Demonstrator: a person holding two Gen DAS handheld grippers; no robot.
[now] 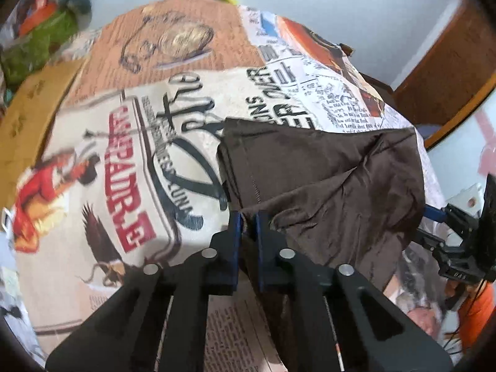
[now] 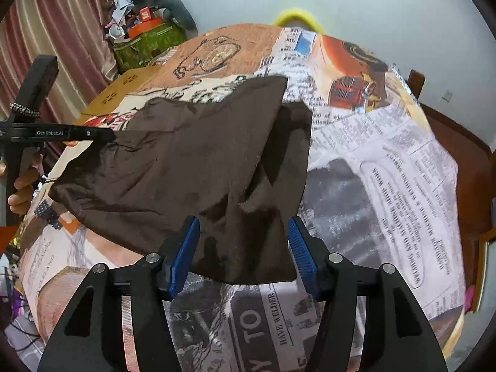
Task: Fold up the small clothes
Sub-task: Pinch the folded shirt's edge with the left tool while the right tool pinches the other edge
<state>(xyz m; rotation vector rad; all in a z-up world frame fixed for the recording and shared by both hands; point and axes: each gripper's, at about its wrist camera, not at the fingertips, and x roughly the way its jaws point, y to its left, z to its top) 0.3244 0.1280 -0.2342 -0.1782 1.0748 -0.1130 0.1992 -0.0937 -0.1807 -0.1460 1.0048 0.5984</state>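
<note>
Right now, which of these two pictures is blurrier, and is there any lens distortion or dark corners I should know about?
Left wrist view: blurrier, print on the tablecloth smeared, brown garment fairly readable. Right wrist view: sharper, small newsprint legible, slight smear toward the right edge. Both views: fisheye bulge bowing the table, black vignette in the corners, soft even light, no harsh glare.

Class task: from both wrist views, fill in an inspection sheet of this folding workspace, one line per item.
Surface: table under a newspaper-print cloth.
Job's things: one brown garment, rumpled, partly folded over itself.
Clutter: green bag heaped with oddments at the far left corner; cardboard sheet beside it.
Grippers: left gripper shut on the brown garment's edge; right gripper open, its fingers straddling the garment's near corner.
Cables: thin wires at lower left, off the table.
Surroundings: striped curtain, pale wall, wooden chair.
</note>
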